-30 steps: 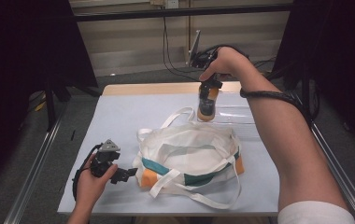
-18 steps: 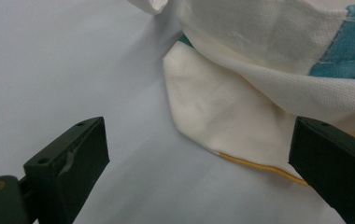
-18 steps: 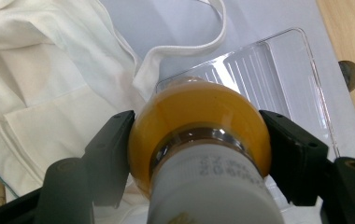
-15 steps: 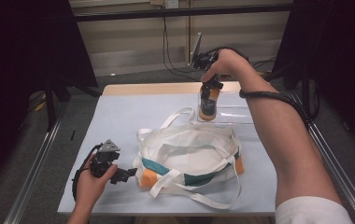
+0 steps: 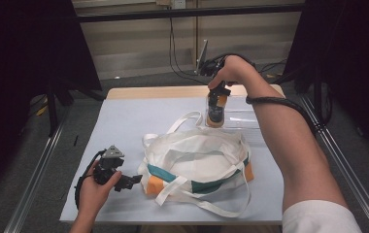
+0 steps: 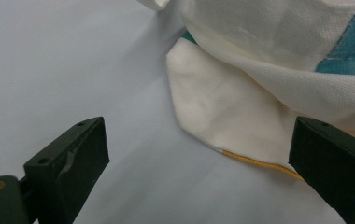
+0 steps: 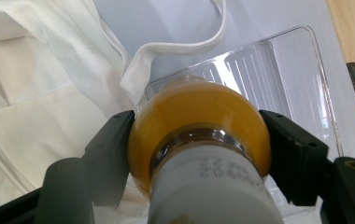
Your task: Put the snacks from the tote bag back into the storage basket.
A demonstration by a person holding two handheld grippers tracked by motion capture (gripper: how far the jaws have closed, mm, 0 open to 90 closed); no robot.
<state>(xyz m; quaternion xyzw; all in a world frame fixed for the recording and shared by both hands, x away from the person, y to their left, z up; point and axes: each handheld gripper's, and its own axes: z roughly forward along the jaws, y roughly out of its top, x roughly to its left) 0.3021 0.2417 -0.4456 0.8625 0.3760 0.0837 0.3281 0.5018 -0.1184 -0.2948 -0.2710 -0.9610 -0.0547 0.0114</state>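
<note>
Two tools at work over one bench (image 5: pixel 124 116). Faint embossed print on white cap of bottle (image 7: pixel 199 135), upside down and too blurred to read; dark label on bottle's body in high view, also unreadable. Right tool (image 5: pixel 217 93) clamped on neck of orange-filled bottle (image 5: pixel 215 109), held upright at far right, above near-left corner of clear plastic tray (image 5: pixel 243 119); tray close to bench's far edge, bare wood strip beyond. White tote bag (image 5: pixel 197 155) with teal and orange patches slumped mid-bench, straps trailing toward near edge and toward tray. Wide bare surface left of bag, far-left quarter unoccupied. Left tool (image 5: pixel 129 180) at near left, low, jaws wide apart, gripping nothing; bag's corner (image 6: pixel 222 112) with orange piping between them, whether touched by right-hand jaw, unclear.
</note>
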